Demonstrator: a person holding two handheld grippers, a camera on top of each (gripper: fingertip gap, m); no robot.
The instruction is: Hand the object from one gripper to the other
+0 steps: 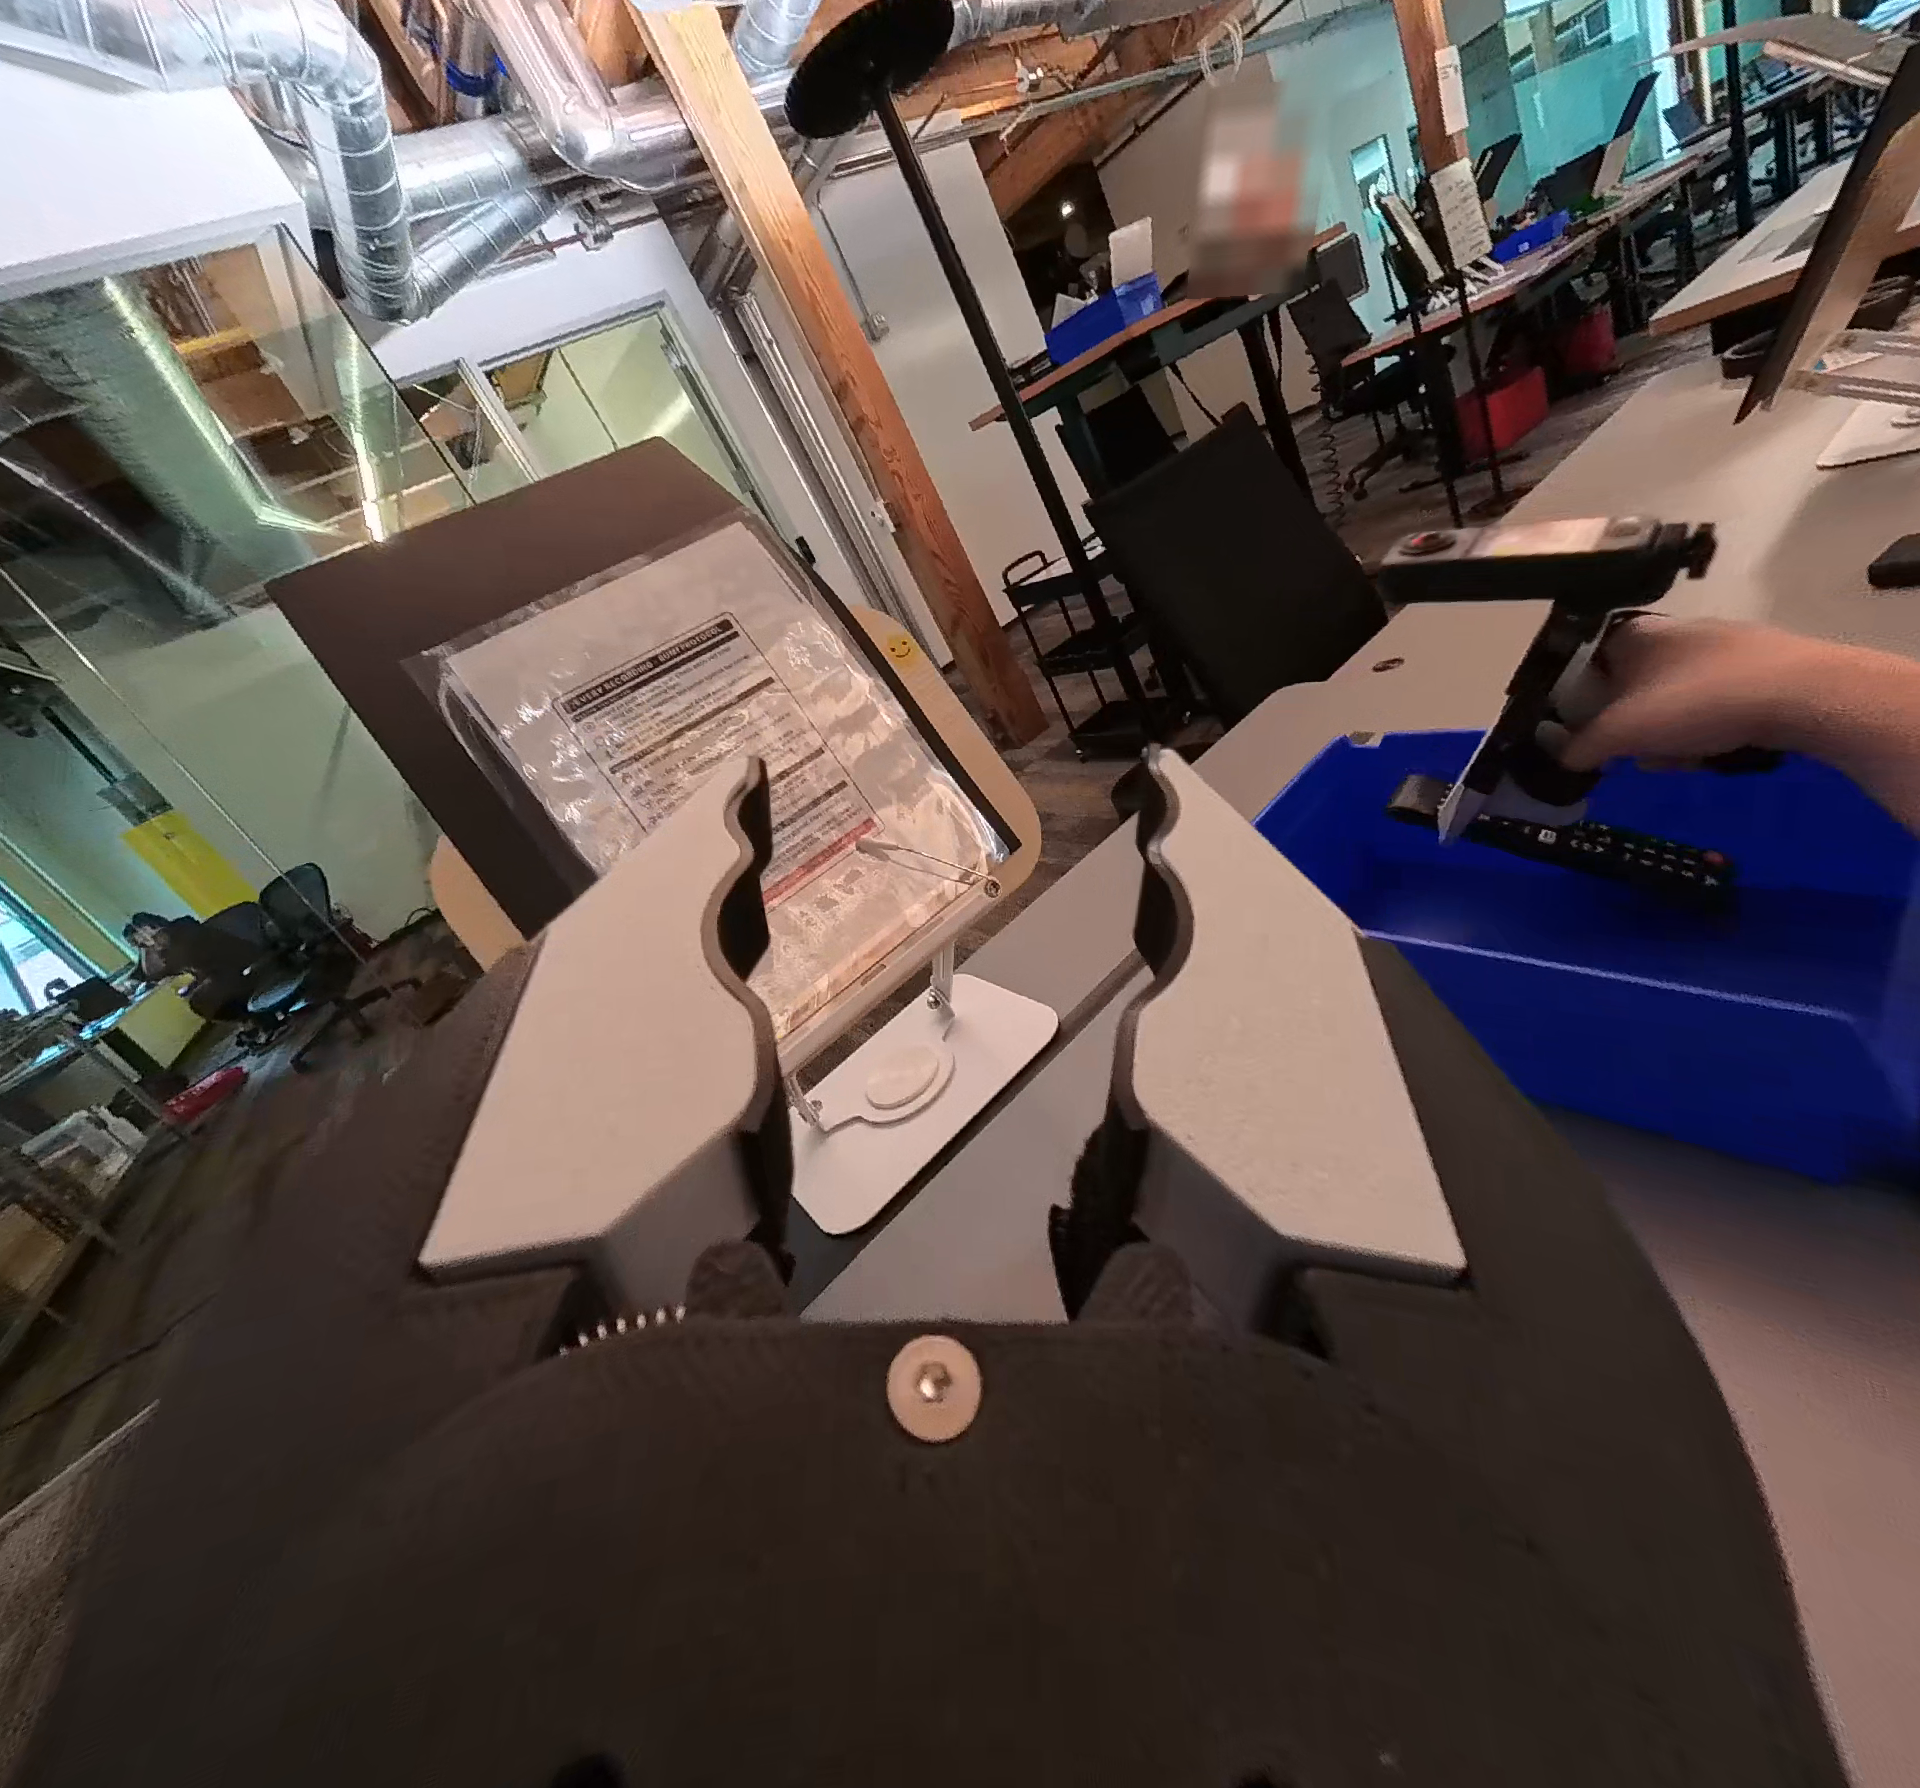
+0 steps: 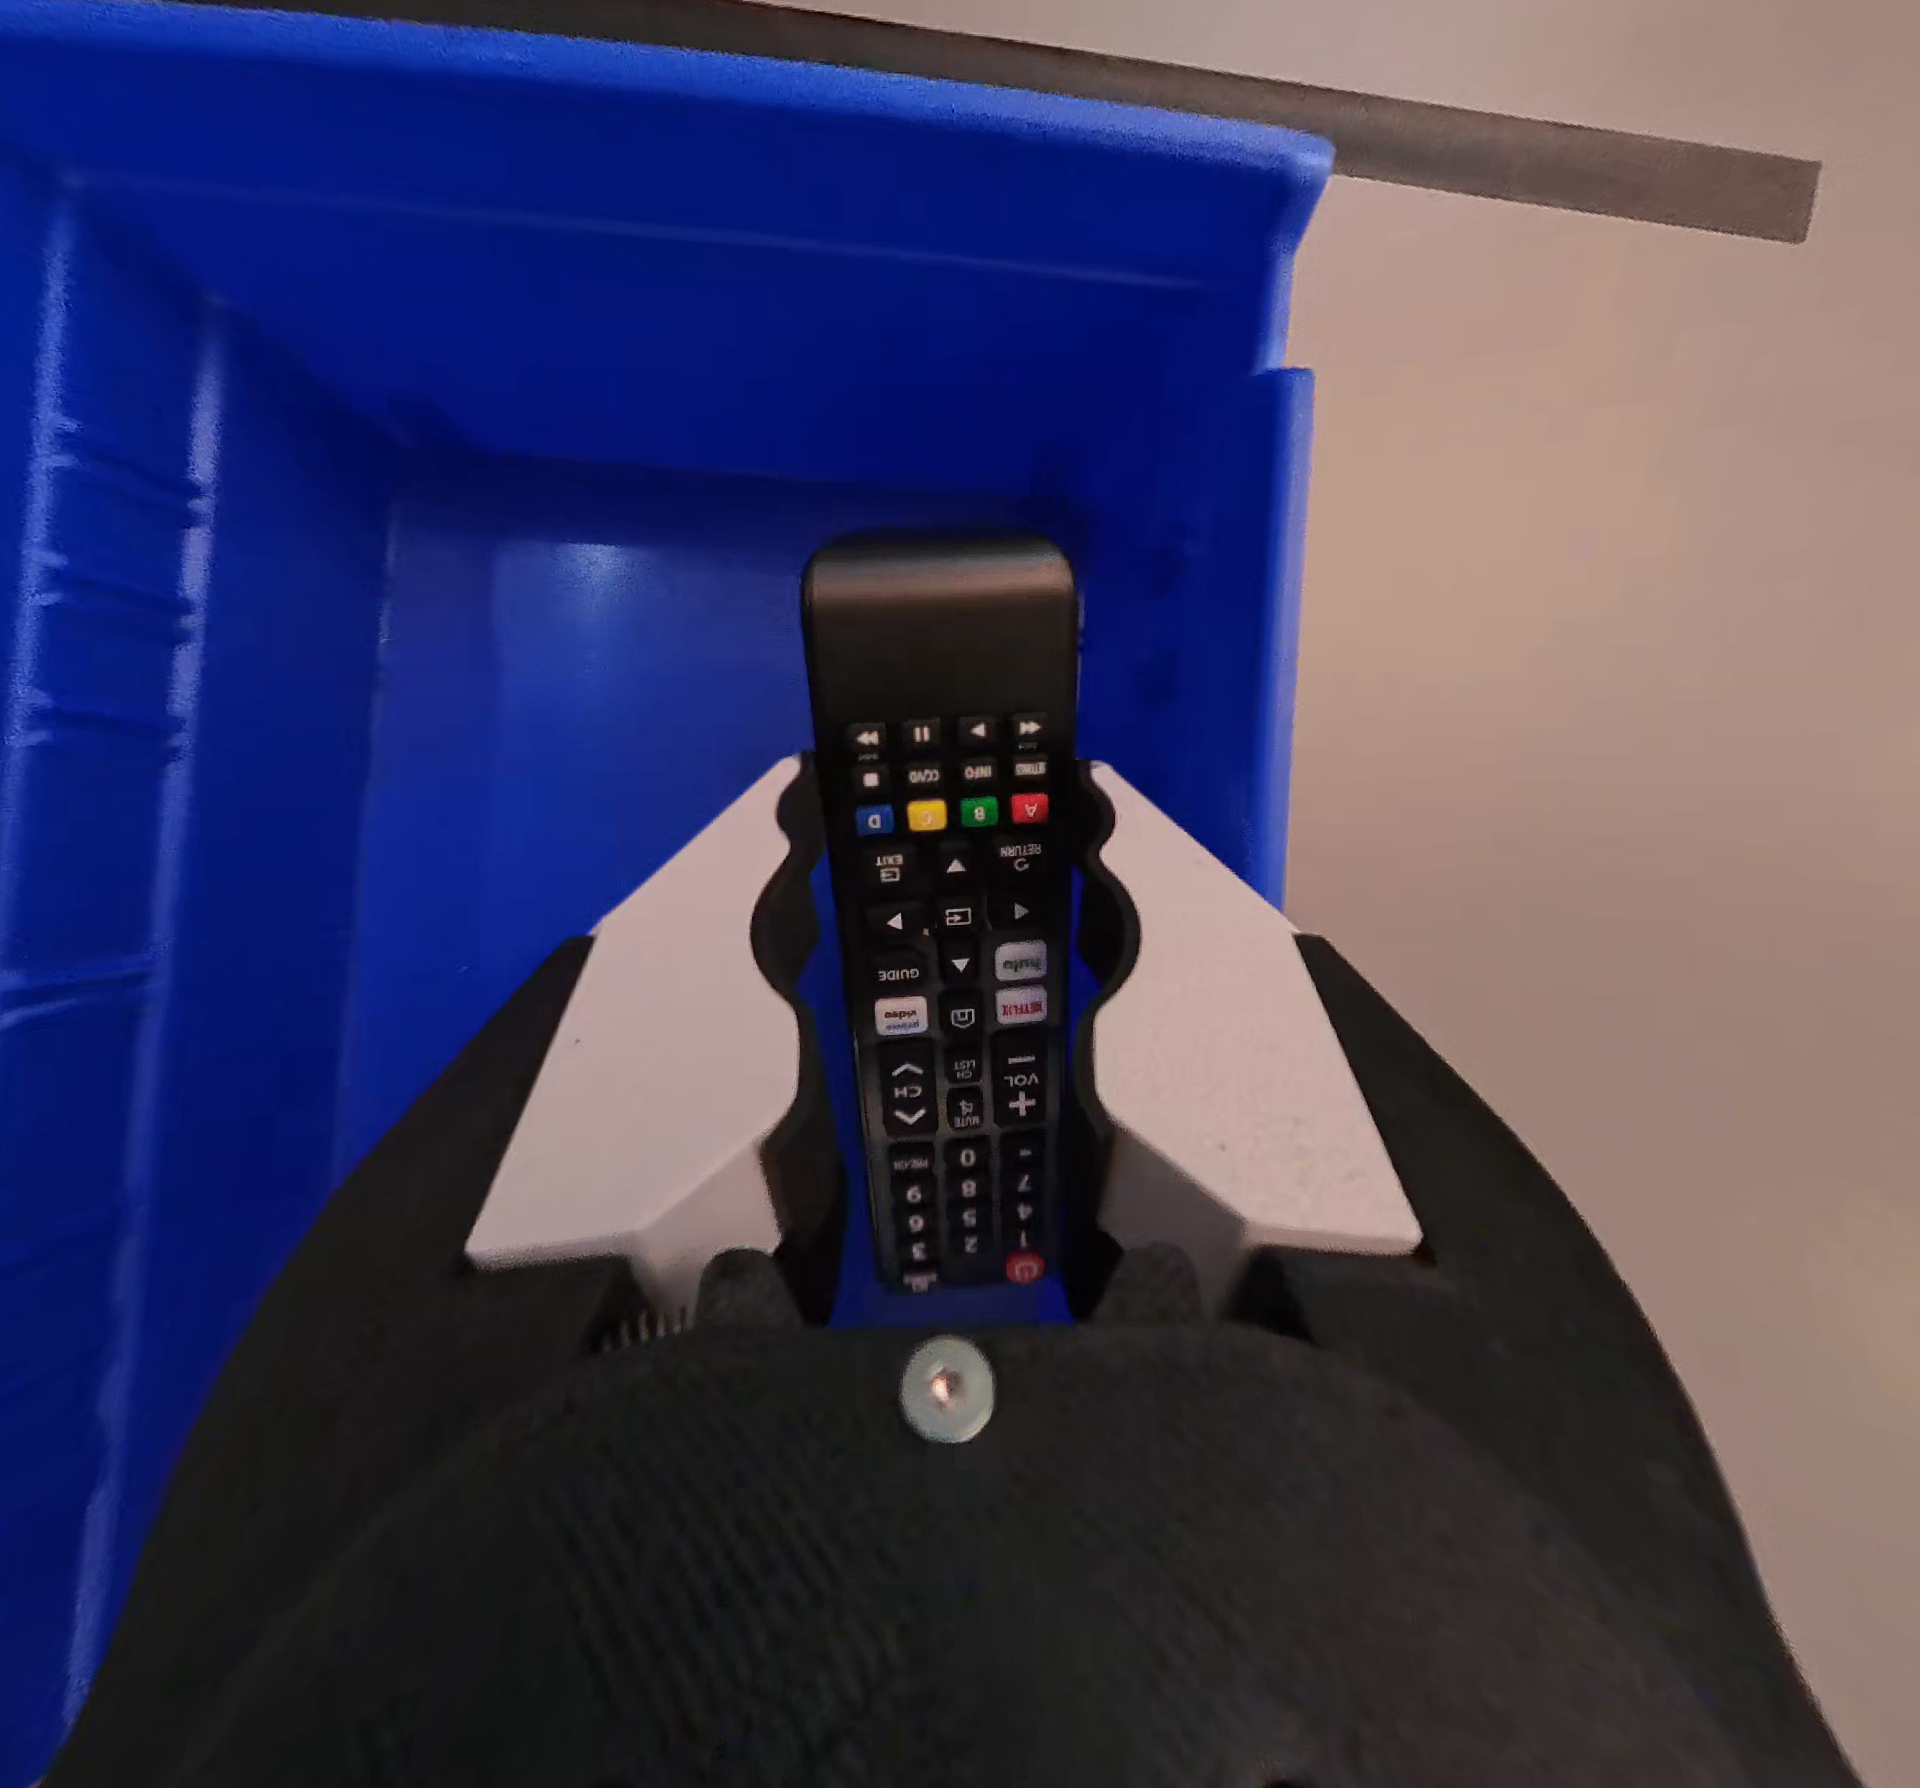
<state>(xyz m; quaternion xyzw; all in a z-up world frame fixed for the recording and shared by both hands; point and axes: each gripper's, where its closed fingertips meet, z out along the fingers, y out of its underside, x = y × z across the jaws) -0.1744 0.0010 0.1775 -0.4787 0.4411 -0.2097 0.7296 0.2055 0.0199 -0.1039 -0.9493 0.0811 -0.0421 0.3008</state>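
Pickup step: right gripper straddling remote inside blue bin, jaws apart, not yet clamped. Left gripper beside the bin, spread, empty. Next: close squarely on remote, lift clear.

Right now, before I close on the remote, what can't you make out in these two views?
Right wrist view: whether the right gripper's jaws touch the remote or only straddle it; blur hides the contact.
Right wrist view: the blue bin's left side, cut off by the frame edge.
Left wrist view: part of the remote, covered by the right gripper.
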